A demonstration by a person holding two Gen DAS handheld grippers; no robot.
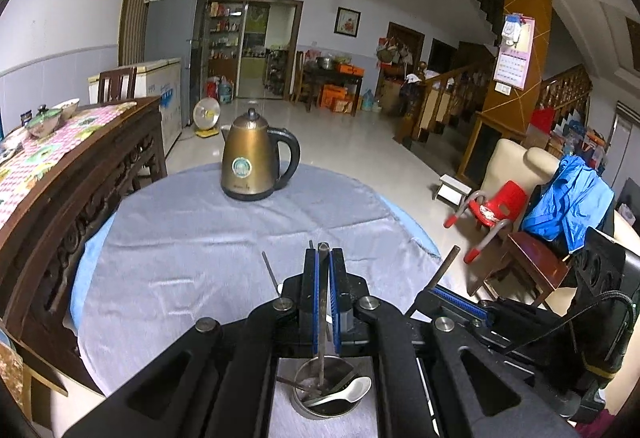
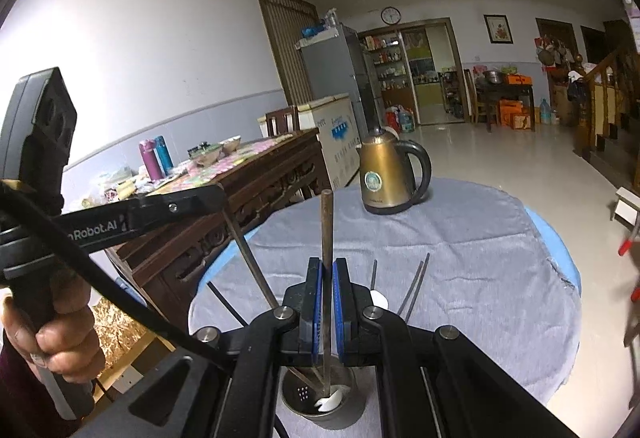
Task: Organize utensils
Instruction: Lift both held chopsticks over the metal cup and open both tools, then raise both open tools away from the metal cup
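Note:
My left gripper (image 1: 322, 258) is shut on a dark chopstick (image 1: 322, 318) whose lower end stands in a steel utensil cup (image 1: 326, 404) below the fingers. The cup holds a white spoon (image 1: 354, 390) and other utensils. My right gripper (image 2: 327, 270) is shut on a brown chopstick (image 2: 327, 234), its lower end in the same cup (image 2: 320, 404). The left gripper's finger (image 2: 176, 204) shows at left in the right wrist view, with its chopstick (image 2: 250, 262) slanting down. Loose chopsticks (image 2: 414, 286) and a white spoon (image 2: 380, 298) lie on the cloth behind.
A brass kettle (image 1: 256, 158) stands at the far side of the round table with a grey cloth (image 1: 192, 258). A carved wooden table (image 1: 80, 166) with bowls stands left. A red child's chair (image 1: 492, 214) and an armchair with blue clothing (image 1: 568, 198) stand right.

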